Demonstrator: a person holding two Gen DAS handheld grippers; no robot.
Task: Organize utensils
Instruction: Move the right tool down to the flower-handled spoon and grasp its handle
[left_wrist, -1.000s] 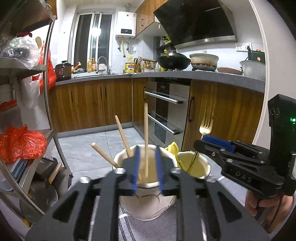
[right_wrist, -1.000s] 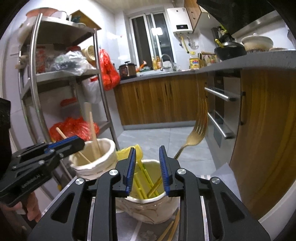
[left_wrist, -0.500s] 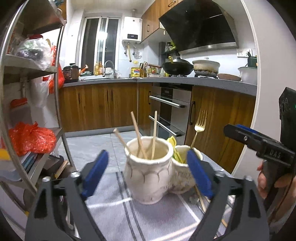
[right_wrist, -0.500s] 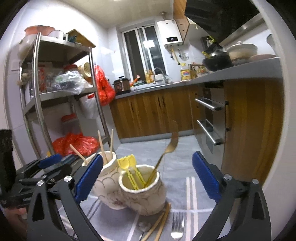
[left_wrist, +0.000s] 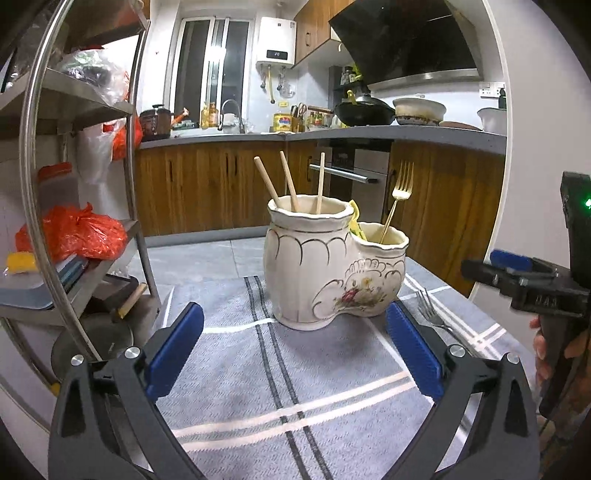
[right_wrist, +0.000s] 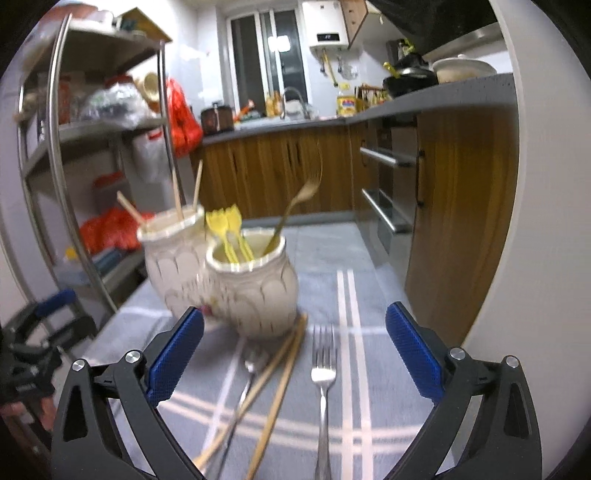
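Observation:
A cream ceramic holder (left_wrist: 325, 280) with two joined pots stands on a grey striped cloth (left_wrist: 240, 387). Its tall pot holds three wooden chopsticks (left_wrist: 288, 181); its low pot holds a gold fork (left_wrist: 400, 181) and yellow plastic forks (right_wrist: 225, 225). My left gripper (left_wrist: 293, 350) is short of the holder, its jaws opening wide with nothing between them. My right gripper (right_wrist: 293, 350) stands open and empty above a silver fork (right_wrist: 323, 369), a spoon (right_wrist: 251, 365) and loose chopsticks (right_wrist: 284, 365) that lie on the cloth in front of the holder (right_wrist: 255, 284).
A steel shelf rack (left_wrist: 85, 221) with bags and boxes stands close on the left. The table's right edge runs near wooden cabinets (right_wrist: 461, 221) and an oven. A person's hand (left_wrist: 554, 350) grips the right tool at the far right.
Both grippers were nearly shut above the pots, the left around a chopstick, the right by the gold fork. Both have opened wide and drawn back; chopstick and fork stay in the pots.

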